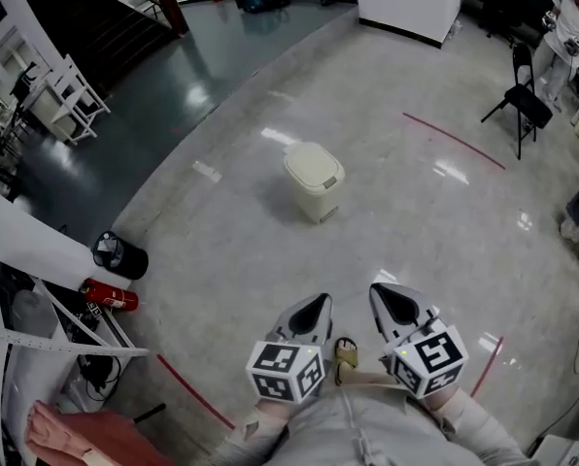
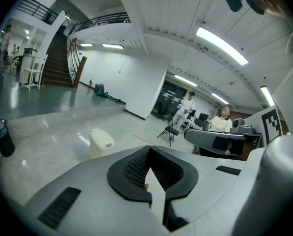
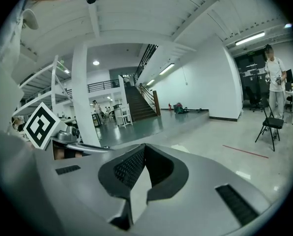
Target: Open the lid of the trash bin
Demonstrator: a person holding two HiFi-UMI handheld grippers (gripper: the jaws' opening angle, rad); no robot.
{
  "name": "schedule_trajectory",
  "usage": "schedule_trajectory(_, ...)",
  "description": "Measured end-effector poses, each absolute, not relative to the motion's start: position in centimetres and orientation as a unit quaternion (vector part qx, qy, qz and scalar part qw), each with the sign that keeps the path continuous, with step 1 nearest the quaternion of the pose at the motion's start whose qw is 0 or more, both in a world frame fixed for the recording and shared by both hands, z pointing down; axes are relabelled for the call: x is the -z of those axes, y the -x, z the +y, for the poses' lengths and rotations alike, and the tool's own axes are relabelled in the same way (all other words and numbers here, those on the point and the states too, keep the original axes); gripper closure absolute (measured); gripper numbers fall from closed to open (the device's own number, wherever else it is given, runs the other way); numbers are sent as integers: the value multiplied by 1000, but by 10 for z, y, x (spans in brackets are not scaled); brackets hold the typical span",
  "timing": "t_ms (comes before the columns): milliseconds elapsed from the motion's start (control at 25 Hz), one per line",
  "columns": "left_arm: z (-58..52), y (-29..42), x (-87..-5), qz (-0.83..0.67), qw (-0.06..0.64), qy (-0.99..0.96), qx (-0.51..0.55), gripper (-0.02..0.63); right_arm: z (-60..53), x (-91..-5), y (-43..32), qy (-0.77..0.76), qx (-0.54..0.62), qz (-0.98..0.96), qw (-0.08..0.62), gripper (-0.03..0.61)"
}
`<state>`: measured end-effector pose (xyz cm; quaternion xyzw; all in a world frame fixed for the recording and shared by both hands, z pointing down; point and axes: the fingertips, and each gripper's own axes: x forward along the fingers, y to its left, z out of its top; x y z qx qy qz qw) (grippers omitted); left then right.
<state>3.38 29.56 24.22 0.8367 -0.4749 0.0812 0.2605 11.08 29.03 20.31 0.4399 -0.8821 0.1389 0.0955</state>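
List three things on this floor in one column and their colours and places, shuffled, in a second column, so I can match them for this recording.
Things:
1. trash bin
2. folding chair
3. fire extinguisher

Colour and place:
A. red, far left of the head view
B. cream, closed, mid-floor
C. black, upper right of the head view

Pairs: 1-B, 2-C, 3-A.

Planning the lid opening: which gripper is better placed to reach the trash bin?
Left, probably. The left gripper lines up with the trash bin, which its view shows; the right gripper sits further aside.
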Motion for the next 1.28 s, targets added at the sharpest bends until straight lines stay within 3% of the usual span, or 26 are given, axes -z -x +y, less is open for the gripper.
schedule_trajectory(720, 206, -40, -245, -502, 252, -822, -93, 611, 194, -221, -132, -432, -161, -882, 93, 574)
schedule_trajectory(1280, 119, -21, -259, -490, 253, -827, -113, 611, 114, -242, -100, -428, -176, -880, 113, 574)
